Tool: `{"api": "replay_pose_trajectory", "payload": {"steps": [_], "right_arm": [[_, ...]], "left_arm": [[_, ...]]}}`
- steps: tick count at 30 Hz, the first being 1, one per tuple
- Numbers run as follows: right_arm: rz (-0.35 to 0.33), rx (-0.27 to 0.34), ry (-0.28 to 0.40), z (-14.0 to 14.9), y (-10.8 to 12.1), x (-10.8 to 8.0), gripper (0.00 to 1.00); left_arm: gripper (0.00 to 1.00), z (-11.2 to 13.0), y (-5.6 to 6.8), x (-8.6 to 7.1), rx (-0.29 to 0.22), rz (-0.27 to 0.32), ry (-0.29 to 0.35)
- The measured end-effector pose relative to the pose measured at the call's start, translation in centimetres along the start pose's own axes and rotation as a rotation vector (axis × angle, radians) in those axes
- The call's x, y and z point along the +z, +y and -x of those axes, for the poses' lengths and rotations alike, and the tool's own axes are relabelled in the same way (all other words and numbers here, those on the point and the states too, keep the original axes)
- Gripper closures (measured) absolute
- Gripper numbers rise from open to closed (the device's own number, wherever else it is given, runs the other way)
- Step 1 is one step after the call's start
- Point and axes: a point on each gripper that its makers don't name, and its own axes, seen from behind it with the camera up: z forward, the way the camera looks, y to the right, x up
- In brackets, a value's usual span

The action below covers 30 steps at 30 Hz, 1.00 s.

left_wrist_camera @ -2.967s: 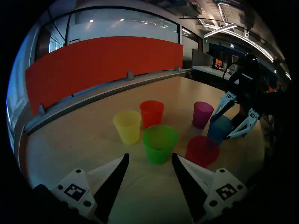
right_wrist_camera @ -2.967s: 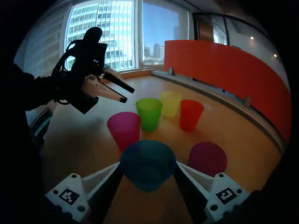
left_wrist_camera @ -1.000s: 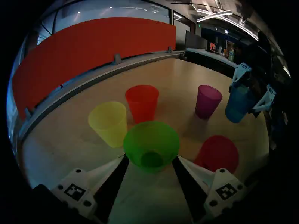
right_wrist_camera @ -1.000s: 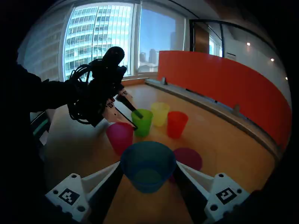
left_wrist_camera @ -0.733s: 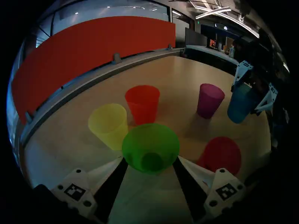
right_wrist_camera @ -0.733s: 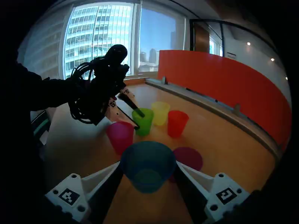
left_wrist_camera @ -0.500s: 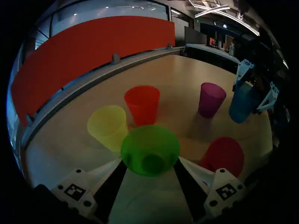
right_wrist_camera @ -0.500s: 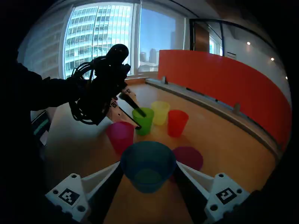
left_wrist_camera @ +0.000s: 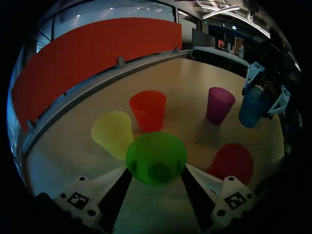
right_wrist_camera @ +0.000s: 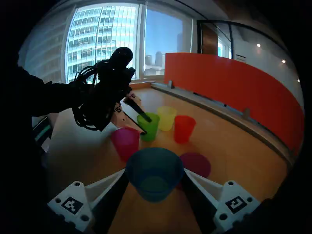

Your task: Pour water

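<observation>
A green cup (left_wrist_camera: 156,158) sits between my left gripper's (left_wrist_camera: 156,167) fingers, which are shut on its sides; it stays upright, mouth towards the camera. My right gripper (right_wrist_camera: 155,171) is shut on a blue cup (right_wrist_camera: 155,175), upright, with a pale patch at its bottom. In the left gripper view the blue cup (left_wrist_camera: 253,107) hangs above the table at the far right in the right gripper (left_wrist_camera: 259,95). In the right gripper view the left gripper (right_wrist_camera: 146,124) holds the green cup (right_wrist_camera: 148,125) beyond a pink cup (right_wrist_camera: 125,142).
On the wooden table (left_wrist_camera: 183,82) stand a yellow cup (left_wrist_camera: 113,132), an orange-red cup (left_wrist_camera: 148,109), a purple cup (left_wrist_camera: 219,104) and a red-pink cup (left_wrist_camera: 233,163). An orange partition (left_wrist_camera: 97,50) runs along the far edge. A dark sleeve (right_wrist_camera: 39,97) holds the left gripper.
Since three seconds ago my left gripper has moved forward and shut on the green cup, and the right gripper has raised the blue cup. Over the last half second almost nothing moved.
</observation>
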Motion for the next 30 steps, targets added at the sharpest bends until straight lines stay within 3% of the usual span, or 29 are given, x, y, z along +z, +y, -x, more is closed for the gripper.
{"api": "replay_pose_trajectory", "payload": {"steps": [10,30], "right_arm": [[0.007,0.002,0.020,-1.0,-0.1,-0.3,0.09],[0.027,0.016,0.106,-4.1,-0.3,-1.9,0.09]], "left_arm": [[0.18,-2.8,-0.3,-2.3,-0.029,-0.017,0.089],[0.18,-7.3,-1.0,-8.9,-0.072,-0.068,0.235]]}}
